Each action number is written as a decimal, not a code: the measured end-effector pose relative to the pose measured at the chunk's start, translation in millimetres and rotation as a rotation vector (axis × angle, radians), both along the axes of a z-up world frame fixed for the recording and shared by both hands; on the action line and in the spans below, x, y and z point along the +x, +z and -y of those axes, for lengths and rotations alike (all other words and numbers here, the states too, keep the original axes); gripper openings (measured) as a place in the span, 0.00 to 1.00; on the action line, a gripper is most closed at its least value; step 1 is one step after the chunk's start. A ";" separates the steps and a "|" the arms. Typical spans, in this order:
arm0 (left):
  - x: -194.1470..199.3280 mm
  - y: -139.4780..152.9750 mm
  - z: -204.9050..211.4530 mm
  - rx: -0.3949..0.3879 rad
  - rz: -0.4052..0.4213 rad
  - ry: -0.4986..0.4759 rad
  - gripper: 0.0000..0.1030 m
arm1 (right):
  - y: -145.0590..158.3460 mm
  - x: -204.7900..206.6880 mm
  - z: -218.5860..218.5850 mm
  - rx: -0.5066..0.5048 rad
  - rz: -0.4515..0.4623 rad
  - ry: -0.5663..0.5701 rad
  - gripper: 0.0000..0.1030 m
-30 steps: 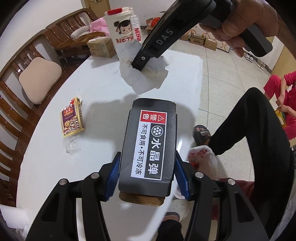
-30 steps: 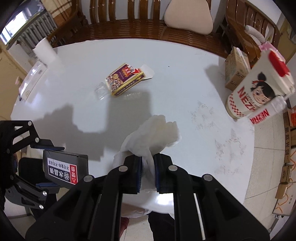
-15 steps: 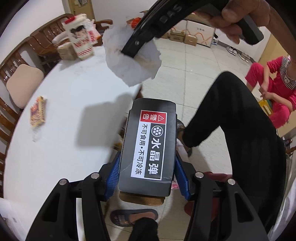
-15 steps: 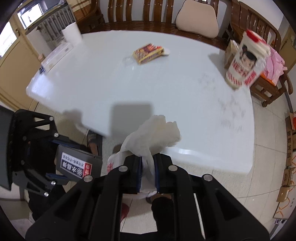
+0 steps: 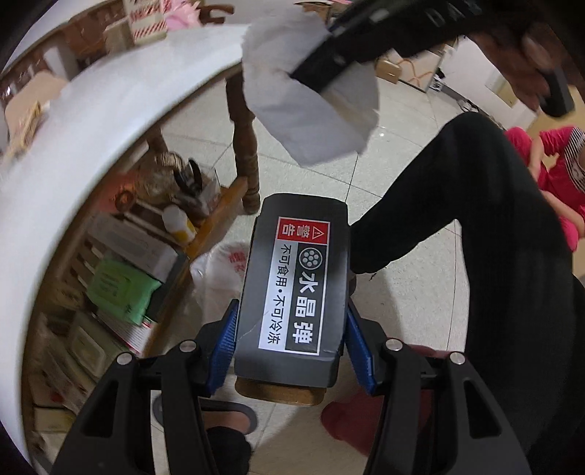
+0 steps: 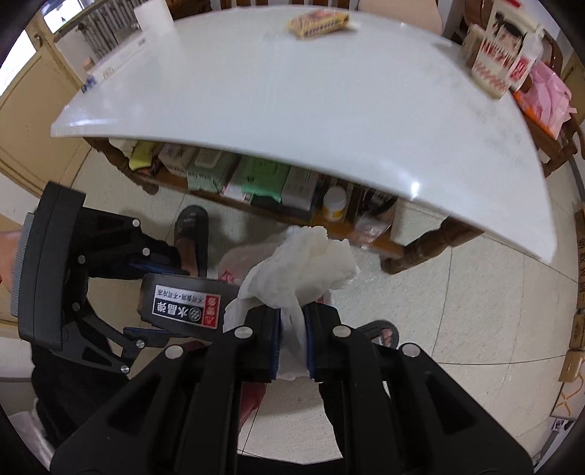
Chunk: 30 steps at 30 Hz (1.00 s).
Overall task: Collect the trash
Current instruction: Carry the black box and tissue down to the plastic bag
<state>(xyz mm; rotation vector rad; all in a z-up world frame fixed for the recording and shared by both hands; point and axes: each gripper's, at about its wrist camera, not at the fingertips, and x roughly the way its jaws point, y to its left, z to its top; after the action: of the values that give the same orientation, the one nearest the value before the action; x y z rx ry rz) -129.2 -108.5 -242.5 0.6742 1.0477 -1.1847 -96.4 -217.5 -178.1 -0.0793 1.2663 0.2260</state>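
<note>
My left gripper point(image 5: 290, 341) is shut on a black box point(image 5: 296, 277) with a red and white warning label. It holds the box over the floor, beside the white table point(image 5: 73, 146). The box also shows in the right wrist view point(image 6: 182, 308). My right gripper point(image 6: 292, 341) is shut on a crumpled white tissue point(image 6: 303, 263); the tissue hangs above and ahead in the left wrist view point(image 5: 310, 98). A white plastic bag with red print point(image 5: 223, 263) lies on the floor below both grippers. A yellow snack packet point(image 6: 316, 20) lies at the table's far side.
A wooden shelf under the table point(image 6: 270, 190) holds packets, boxes and a bottle. A red-and-white carton point(image 6: 491, 62) stands at the table's right end. A wooden table leg point(image 5: 243, 146) stands ahead. The person's dark leg point(image 5: 457, 219) and slippered foot point(image 6: 190, 234) are close by.
Both grippers have moved off the tabletop and down below its edge, over the floor, each holding its item. The bag and the under-table shelf have come into view.
</note>
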 end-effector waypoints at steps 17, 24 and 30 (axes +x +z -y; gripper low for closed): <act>16.8 -138.0 -9.4 0.060 -0.133 0.342 0.51 | -154.9 14.7 -0.2 0.023 -0.109 -0.131 0.11; 21.9 -183.2 4.4 0.145 -0.180 0.362 0.52 | -212.2 18.9 2.6 0.049 -0.158 -0.190 0.11; 33.5 -208.7 5.3 0.184 -0.207 0.415 0.50 | -246.2 26.7 2.1 0.084 -0.194 -0.249 0.11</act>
<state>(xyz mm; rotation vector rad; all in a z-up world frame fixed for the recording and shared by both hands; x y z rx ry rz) -95.7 -113.9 -451.2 0.4494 1.4059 -0.8128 -69.7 -219.6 -424.3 0.1758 1.4440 0.0730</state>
